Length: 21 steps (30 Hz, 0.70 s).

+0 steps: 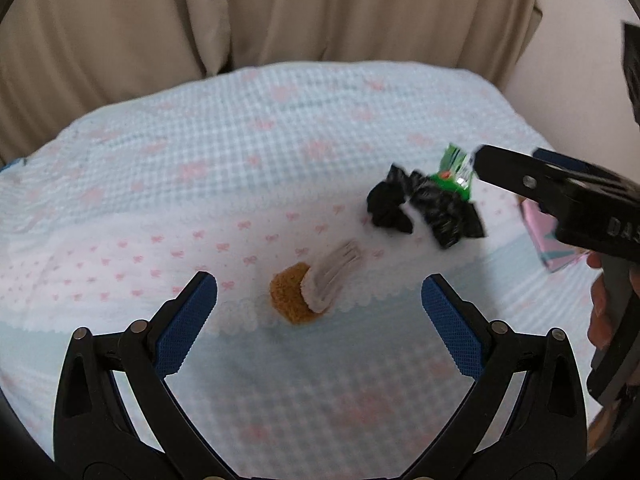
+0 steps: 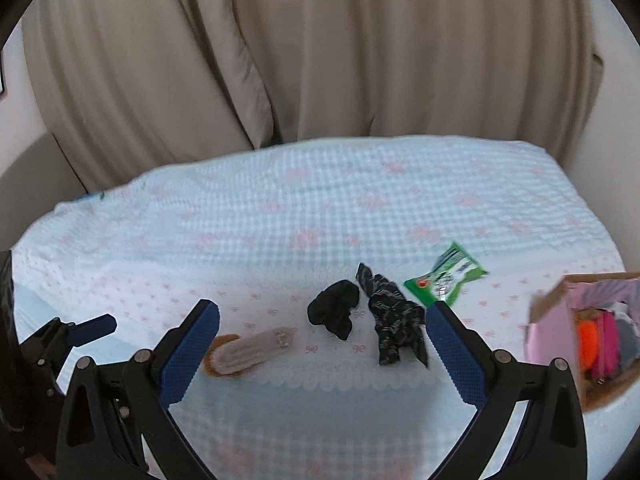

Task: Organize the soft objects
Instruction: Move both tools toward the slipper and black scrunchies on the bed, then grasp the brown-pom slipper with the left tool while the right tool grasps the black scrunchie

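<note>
Both grippers are seen spread wide, nothing held between the blue pads: left gripper point(image 1: 319, 289) fills the lower frame of the left wrist view, right gripper point(image 2: 323, 316) the lower frame of the right wrist view. Behind them, a pale blue checked bedspread point(image 2: 320, 208) with pink bows is recorded across mid-frame, beige curtain point(image 2: 320, 48) above. At the right edge of the right wrist view, a pink box point(image 2: 580, 336) with bright cloth inside is noted. Near centre, a patterned black cloth point(image 2: 394, 320) lies just beside a plain black cloth point(image 2: 335, 309). A brown-and-white plush piece point(image 1: 310, 286) lies between the left pads. A green packet point(image 2: 446, 278) lies upper right of the cloths.
</note>
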Motion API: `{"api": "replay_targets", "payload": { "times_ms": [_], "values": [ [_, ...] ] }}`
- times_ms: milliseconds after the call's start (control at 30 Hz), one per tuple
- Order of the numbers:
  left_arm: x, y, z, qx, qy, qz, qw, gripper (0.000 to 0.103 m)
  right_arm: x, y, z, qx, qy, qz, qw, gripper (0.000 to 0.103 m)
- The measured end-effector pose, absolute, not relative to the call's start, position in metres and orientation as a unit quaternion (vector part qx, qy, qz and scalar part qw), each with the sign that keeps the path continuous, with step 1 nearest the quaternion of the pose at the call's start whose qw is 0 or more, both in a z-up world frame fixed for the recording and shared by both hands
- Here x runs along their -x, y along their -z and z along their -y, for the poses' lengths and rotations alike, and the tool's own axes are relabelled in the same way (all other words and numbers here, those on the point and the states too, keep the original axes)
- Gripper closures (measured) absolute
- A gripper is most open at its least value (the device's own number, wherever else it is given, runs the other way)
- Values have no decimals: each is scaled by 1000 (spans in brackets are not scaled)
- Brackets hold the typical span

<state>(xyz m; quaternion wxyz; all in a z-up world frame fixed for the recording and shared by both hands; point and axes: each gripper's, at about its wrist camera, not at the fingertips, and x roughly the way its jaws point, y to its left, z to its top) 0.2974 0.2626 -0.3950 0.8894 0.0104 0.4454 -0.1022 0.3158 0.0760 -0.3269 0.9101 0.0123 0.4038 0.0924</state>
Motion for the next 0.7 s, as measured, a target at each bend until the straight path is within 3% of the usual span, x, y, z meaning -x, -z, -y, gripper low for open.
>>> {"api": "replay_targets", "payload": {
  "times_ms": [100,267,467,533,600,700],
  "values": [
    [-310,426,-260,-14,102,-456,884,2,-336,362,-81,-11,-95,-415,905,1],
    [-326,463,-254,-20,101,-460,882,5,-363,413,-91,11,-104,-437,893,14],
    [-346,491,-247,-20,99,-463,881,10,-393,459,-89,9,-99,-453,886,16],
    [-351,497,-247,-17,96,-466,880,16,-400,469,-89,7,-98,-457,884,20],
    [-356,502,-247,-11,96,-472,876,31,-405,477,-89,5,-100,-462,881,25],
    [-360,508,-250,9,99,-480,872,35,-412,486,-90,10,-102,-466,879,33]
  ]
}}
